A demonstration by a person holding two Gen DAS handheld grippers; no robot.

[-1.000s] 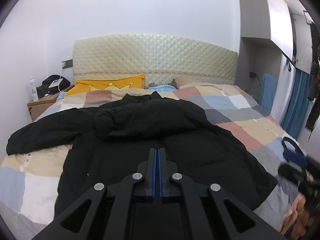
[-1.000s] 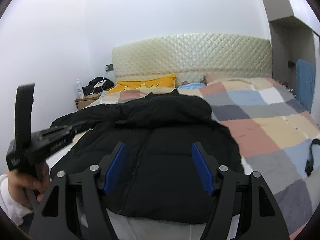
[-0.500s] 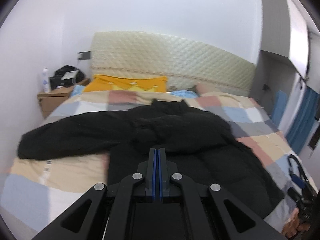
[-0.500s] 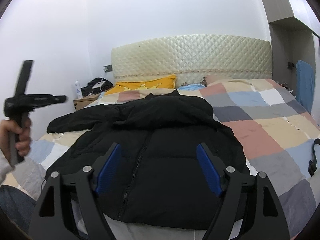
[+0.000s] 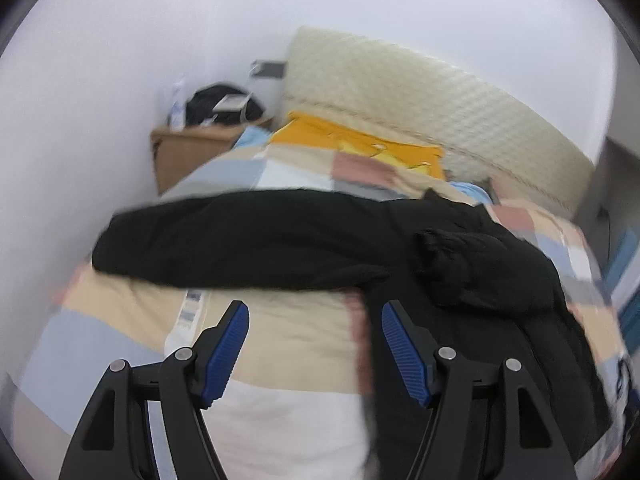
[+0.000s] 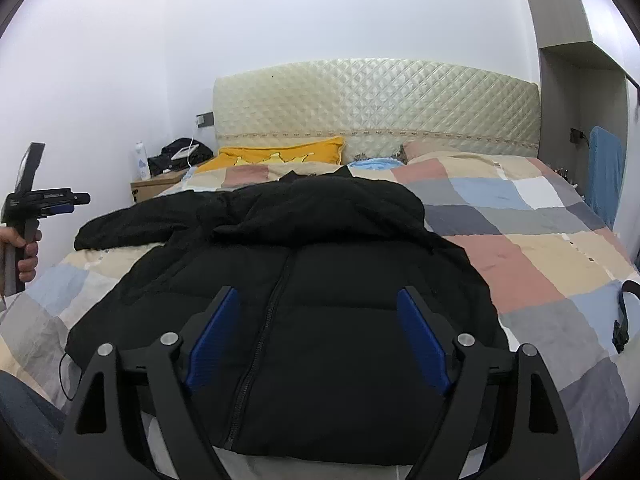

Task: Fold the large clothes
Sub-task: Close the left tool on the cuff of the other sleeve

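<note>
A large black puffer jacket [image 6: 320, 280] lies front up, zipped, on the patchwork bed [image 6: 540, 248]. Its left sleeve [image 5: 240, 240] stretches out toward the bed's left edge; the other sleeve looks folded across the chest. My left gripper [image 5: 314, 320] is open and empty, above the bedding just short of that sleeve. It also shows in the right wrist view [image 6: 60, 202], held up at the bed's left side. My right gripper [image 6: 318, 312] is open and empty above the jacket's lower front.
A quilted headboard [image 6: 376, 108] and yellow pillow [image 6: 280, 156] are at the far end. A wooden nightstand [image 5: 192, 152] with a bottle and black bag stands at the back left. A dark strap [image 6: 624, 312] lies at the bed's right edge.
My left gripper has opened and swung left, from over the jacket's body toward the outstretched sleeve. My right gripper has stayed open and nearly still.
</note>
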